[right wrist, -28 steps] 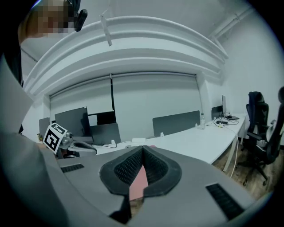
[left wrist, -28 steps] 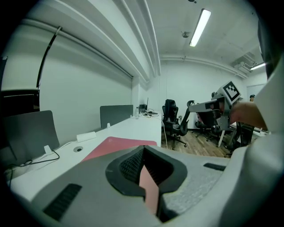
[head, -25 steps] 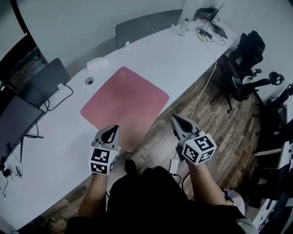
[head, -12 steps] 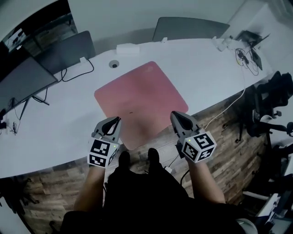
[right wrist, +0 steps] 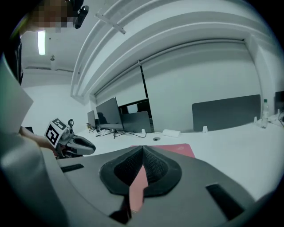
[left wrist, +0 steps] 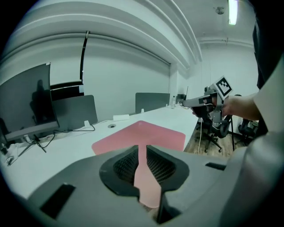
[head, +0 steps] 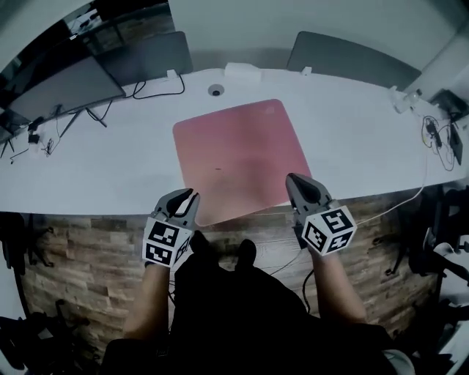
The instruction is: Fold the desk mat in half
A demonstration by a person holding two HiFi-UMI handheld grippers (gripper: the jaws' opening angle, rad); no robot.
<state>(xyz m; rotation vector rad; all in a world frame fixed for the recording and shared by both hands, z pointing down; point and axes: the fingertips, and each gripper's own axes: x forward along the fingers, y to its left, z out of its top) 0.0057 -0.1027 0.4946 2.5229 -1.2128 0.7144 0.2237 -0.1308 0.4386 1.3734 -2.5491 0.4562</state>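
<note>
Long white bench (head: 88, 176) with curved front edge; wood-plank floor (head: 73, 249) below. Dark monitors (head: 66, 84) and grey partition panels (head: 352, 62) along far edge, cables (head: 431, 132) at right end. Black office chair (left wrist: 216, 129) nearby. Plain white walls (left wrist: 124, 75); ceiling strip light (left wrist: 232, 11) lit.

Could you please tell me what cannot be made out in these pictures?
Desk mat near edge: hidden by each gripper's own body in both gripper views.
Mat's near right corner: covered by right gripper in head view.
Mark at mat's far corner: too small to read.
</note>
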